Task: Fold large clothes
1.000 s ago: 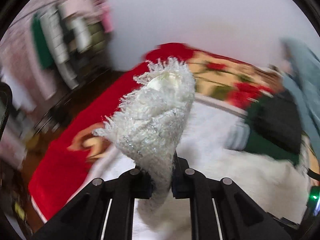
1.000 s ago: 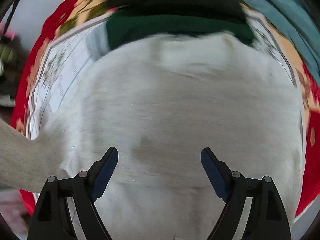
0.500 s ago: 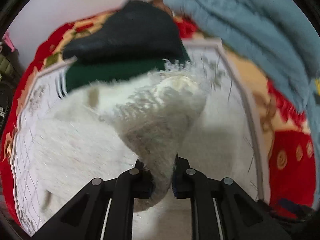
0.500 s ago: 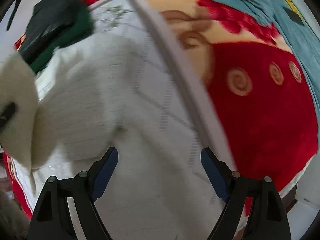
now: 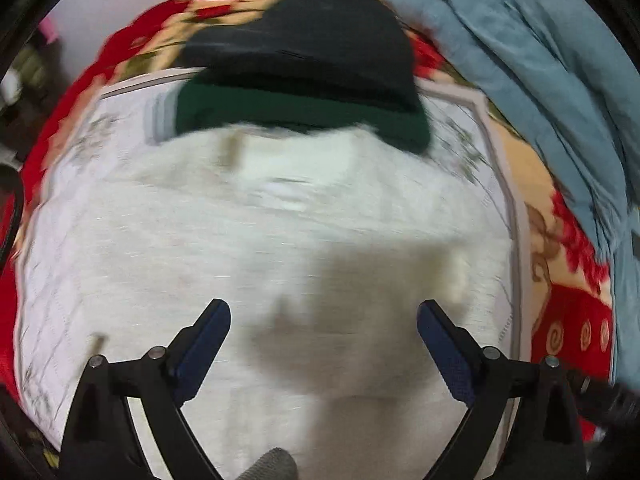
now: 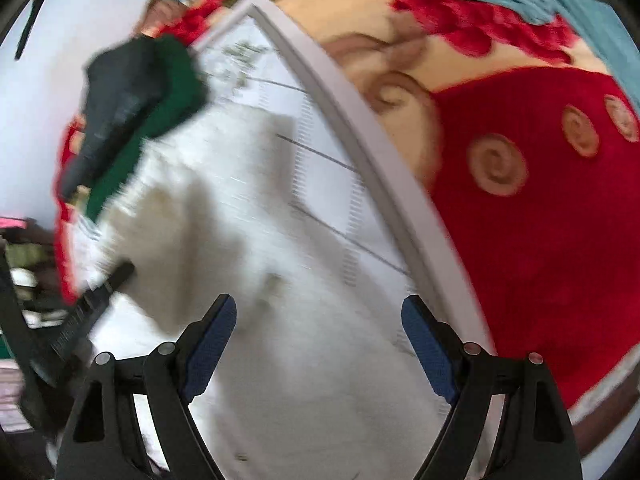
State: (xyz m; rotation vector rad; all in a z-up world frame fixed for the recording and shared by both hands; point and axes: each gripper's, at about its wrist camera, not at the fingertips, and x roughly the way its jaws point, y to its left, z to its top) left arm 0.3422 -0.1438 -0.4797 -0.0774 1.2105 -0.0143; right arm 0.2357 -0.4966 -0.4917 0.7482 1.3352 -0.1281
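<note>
The left gripper [image 5: 324,340] hangs over the white fuzzy garment [image 5: 280,248] with its jaws spread wide and nothing between them, pointed toward the mat's far edge; the right gripper [image 6: 320,340] is likewise wide apart and empty, angled along the mat's right edge. The garment lies spread across the middle of the white patterned mat [image 5: 516,216] (both views are motion-blurred); at the mat's far edge sits a folded stack, a black garment [image 5: 312,48] on a dark green one [image 5: 280,112]. The mat rests on a red floral blanket [image 6: 520,208]; a light blue cloth [image 5: 540,80] is heaped along the blanket's far right side.
</note>
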